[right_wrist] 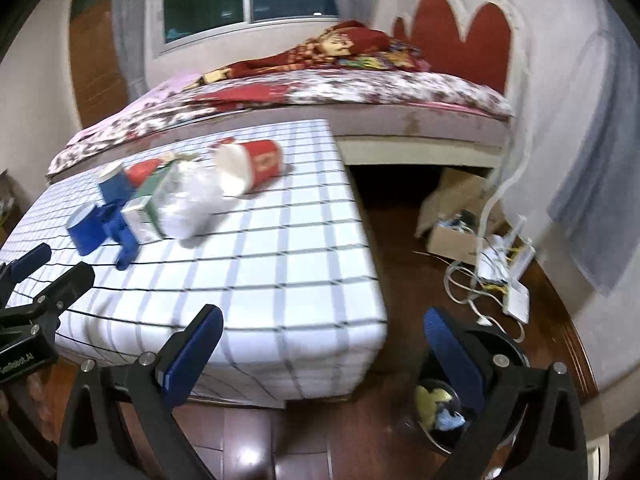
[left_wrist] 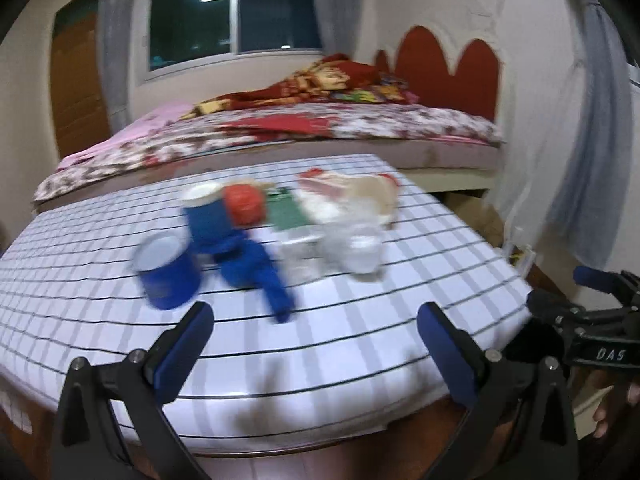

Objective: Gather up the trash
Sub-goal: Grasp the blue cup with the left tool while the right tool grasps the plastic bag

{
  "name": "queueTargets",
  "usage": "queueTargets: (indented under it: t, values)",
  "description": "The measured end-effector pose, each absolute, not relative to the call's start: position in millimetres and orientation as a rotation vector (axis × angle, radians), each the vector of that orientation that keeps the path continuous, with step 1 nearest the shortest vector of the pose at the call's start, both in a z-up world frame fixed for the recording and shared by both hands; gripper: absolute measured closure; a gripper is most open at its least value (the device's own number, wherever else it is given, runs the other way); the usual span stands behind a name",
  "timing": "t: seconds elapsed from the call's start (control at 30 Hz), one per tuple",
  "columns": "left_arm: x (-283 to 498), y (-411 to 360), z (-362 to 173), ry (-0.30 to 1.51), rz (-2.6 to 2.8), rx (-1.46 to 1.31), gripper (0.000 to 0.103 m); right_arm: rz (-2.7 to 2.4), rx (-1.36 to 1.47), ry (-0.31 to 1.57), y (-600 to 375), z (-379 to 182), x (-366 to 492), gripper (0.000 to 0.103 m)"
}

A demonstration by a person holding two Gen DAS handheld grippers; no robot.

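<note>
Trash (left_wrist: 256, 236) on table | left tongs (left_wrist: 316, 328) wide apart, empty | right tongs (right_wrist: 324, 332) wide apart, empty

Three blue cups (left_wrist: 170, 274), two red cups (right_wrist: 256, 164).

My left gripper (left_wrist: 314, 332) and right gripper (right_wrist: 322, 336) look alike — black frames, silver screws, blue-padded fingers (left_wrist: 182, 344) — white lettering on their sides.
</note>
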State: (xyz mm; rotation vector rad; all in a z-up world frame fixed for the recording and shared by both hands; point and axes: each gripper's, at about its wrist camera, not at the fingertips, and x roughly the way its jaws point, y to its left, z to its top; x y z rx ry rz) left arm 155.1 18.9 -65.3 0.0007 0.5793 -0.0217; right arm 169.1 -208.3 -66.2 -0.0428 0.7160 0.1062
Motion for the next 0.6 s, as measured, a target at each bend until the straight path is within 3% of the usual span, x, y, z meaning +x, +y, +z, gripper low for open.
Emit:
queueTargets:
  t: [0.37,0.6]
  values:
    - [185,128,-89,0.606,0.18,-0.099,0.001,0.196,-0.135,0.707,-120,-77,228,0.001]
    - [222,151,-100,0.636,0.196,-0.113,0.002,0.262,-0.098,0.756,-102,-86,269,0.001]
